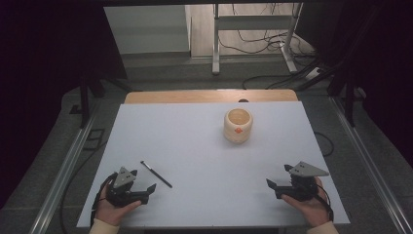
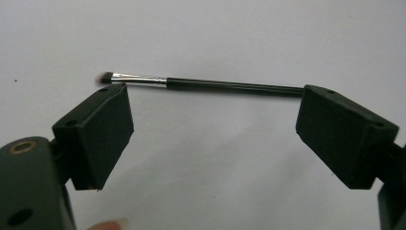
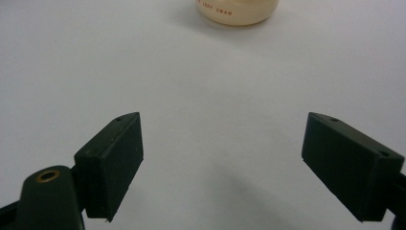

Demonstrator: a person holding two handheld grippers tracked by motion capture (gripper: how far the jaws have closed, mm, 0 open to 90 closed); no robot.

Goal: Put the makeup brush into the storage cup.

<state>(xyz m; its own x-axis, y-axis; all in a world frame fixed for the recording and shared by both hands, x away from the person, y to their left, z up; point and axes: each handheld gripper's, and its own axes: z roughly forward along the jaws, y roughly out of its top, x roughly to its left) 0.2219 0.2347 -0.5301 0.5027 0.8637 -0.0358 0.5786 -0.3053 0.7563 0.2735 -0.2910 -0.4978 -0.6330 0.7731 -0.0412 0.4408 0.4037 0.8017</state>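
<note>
A thin black makeup brush (image 1: 156,174) with a silver ferrule lies flat on the white tabletop (image 1: 195,141) at the near left. My left gripper (image 1: 143,181) rests just in front of it, open. In the left gripper view the brush (image 2: 210,85) lies crosswise just past the fingertips (image 2: 103,124), bristles to the left, with nothing between the jaws of the left gripper (image 2: 214,100). A cream round cup (image 1: 238,125) with an orange mark stands upright at the far middle. My right gripper (image 1: 278,176) sits open at the near right, pointing toward the cup (image 3: 238,12), far from it.
A strip of bare wood (image 1: 209,95) edges the table's far side. Beyond it is a floor with cables and a metal stand (image 1: 253,29). Rails run along both sides of the table. A person's hands hold both grippers near the front edge.
</note>
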